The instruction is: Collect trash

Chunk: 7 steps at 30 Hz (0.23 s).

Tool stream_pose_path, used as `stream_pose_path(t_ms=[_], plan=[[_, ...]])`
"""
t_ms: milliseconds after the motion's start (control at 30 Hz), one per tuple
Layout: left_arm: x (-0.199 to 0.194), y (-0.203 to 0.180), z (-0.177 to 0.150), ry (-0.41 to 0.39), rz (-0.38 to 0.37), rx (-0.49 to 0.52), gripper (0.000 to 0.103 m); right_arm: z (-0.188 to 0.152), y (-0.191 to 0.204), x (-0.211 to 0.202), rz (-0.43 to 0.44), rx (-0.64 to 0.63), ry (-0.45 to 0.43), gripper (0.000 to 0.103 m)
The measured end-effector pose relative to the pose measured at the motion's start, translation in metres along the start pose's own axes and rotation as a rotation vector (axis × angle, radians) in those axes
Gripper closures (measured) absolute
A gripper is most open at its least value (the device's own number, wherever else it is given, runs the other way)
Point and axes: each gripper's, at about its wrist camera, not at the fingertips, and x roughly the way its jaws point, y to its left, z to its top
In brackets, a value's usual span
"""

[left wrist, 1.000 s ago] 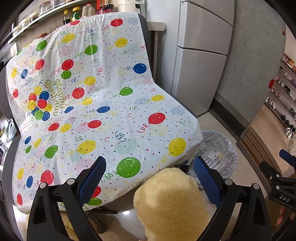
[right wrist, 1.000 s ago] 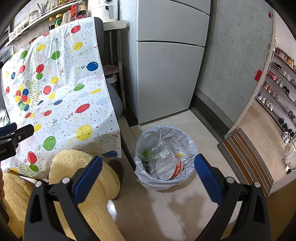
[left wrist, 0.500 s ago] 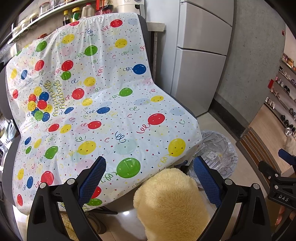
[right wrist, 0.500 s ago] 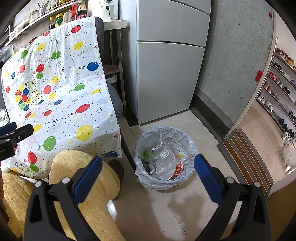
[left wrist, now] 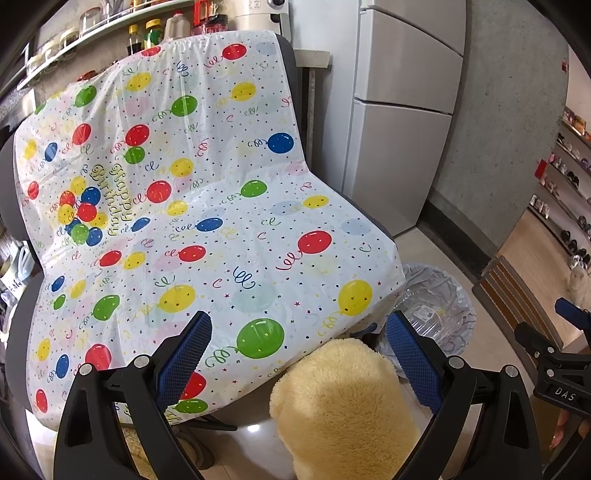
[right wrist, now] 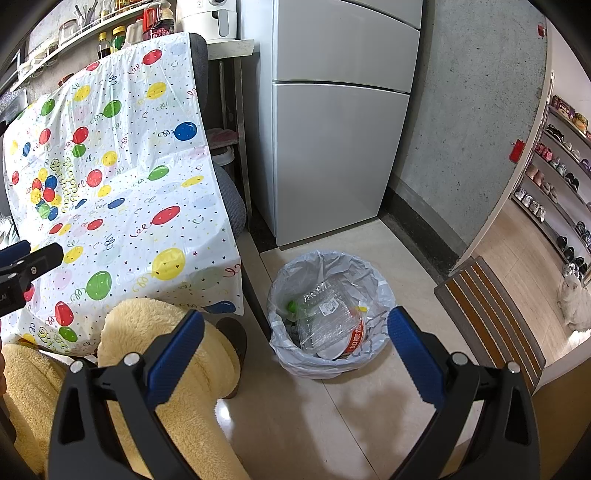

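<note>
Shelf (left wrist: 96, 33): running along the wall at top left, carrying bottles and jars; their labels are too small to read.
Balloon sheet (left wrist: 207, 229): a white plastic cover printed with red, blue, green and yellow balloons is draping over a chair (right wrist: 225, 195); gold script on it is reading "Happy Birthday".
Left claw (left wrist: 297, 354): hovering over the front edge of the sheet with its blue-padded fingers (left wrist: 184, 354) standing wide apart, nothing between them.
Plush legs (left wrist: 343, 406): yellow fleece is showing just under both claws, a person's knees by the look of it.
Right claw (right wrist: 295, 345): its fingers (right wrist: 413, 354) are spread wide too, empty, pointing down toward the bin; in the left view its black frame is showing the letters "DAS".
Trash bin (right wrist: 373, 288): lined with a grey-white bag, sitting on the tiled floor just beside the chair and in front of the fridge.
Trash (right wrist: 325, 317): lying inside the bin, a crumpled clear plastic container with a small printed label I cannot read, a green cap beside it, and a white bowl with a red band of characters, also unreadable.
Fridge (right wrist: 332, 129): a plain grey two-door unit, standing behind the bin.
Doormat (right wrist: 487, 321): striped brown and dark, lying on the right.
Shoe shelves (right wrist: 561, 173): lining the far right wall.
</note>
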Motion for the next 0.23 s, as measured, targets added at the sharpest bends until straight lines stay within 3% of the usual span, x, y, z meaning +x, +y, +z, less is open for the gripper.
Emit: stream_pose_path(t_ms=[233], plan=[[0.021, 0.034, -0.007, 0.056, 0.024, -0.055, 0.008, 0.018, 0.023, 0.015, 0.047, -0.041, -0.011, 0.006]])
